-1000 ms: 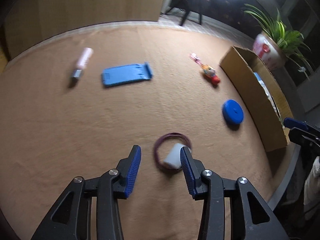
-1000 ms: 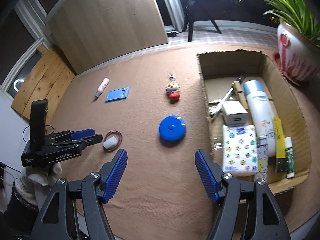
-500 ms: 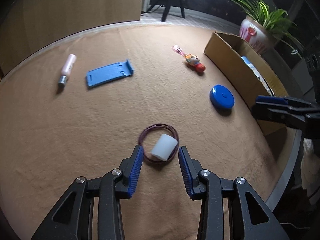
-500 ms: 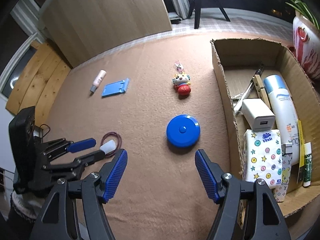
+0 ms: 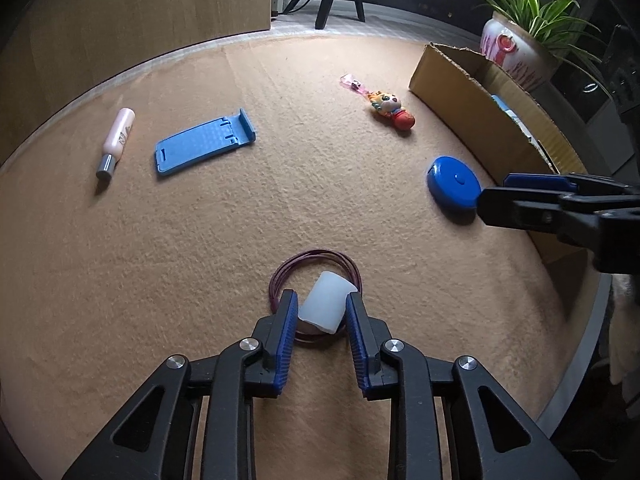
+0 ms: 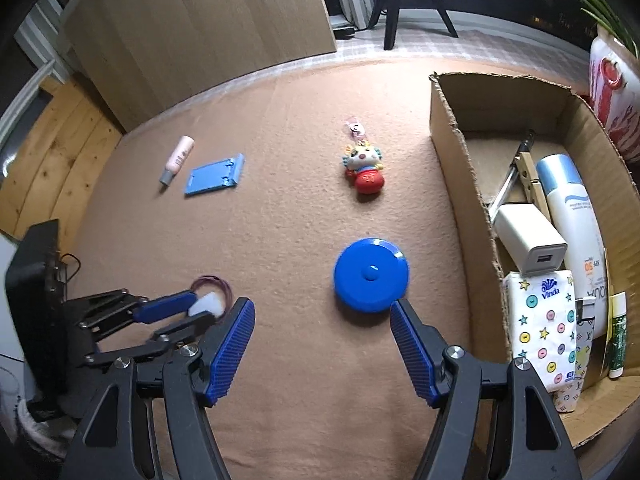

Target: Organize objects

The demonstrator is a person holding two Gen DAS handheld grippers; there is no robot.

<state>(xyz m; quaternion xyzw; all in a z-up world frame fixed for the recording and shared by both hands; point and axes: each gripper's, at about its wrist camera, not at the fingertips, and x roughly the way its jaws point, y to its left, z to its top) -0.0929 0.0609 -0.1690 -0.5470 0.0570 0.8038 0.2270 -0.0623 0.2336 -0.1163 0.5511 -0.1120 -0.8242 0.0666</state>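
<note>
Left tool (image 5: 322, 312): its jaws are closing around the white cap (image 5: 326, 306), which lies inside the purple cord loop (image 5: 316, 266) at the lower centre of the left wrist view. The blue pads flank the cap on both sides; whether they already press on it cannot be told. One second ago the jaws stood wider and the cap lay ahead of the tips; now it sits between them.

Right tool (image 6: 322, 310): jaws spread, nothing between the pads. The blue round tape measure (image 6: 371, 274) lies just ahead of the tips at frame centre, apart from them. Compared with the earlier right wrist frame, the tape measure appears larger and closer to the tips.

Other items on the brown table (image 5: 200, 240), positions unchanged:
- pink tube (image 5: 116, 140), upper left;
- blue phone stand (image 5: 204, 146), beside the tube;
- plush keychain (image 5: 386, 108), upper centre.

The cardboard box (image 6: 452, 168) at the right edge holds a white charger (image 6: 530, 244), a tissue pack (image 6: 544, 324) and a white bottle (image 6: 570, 208).
</note>
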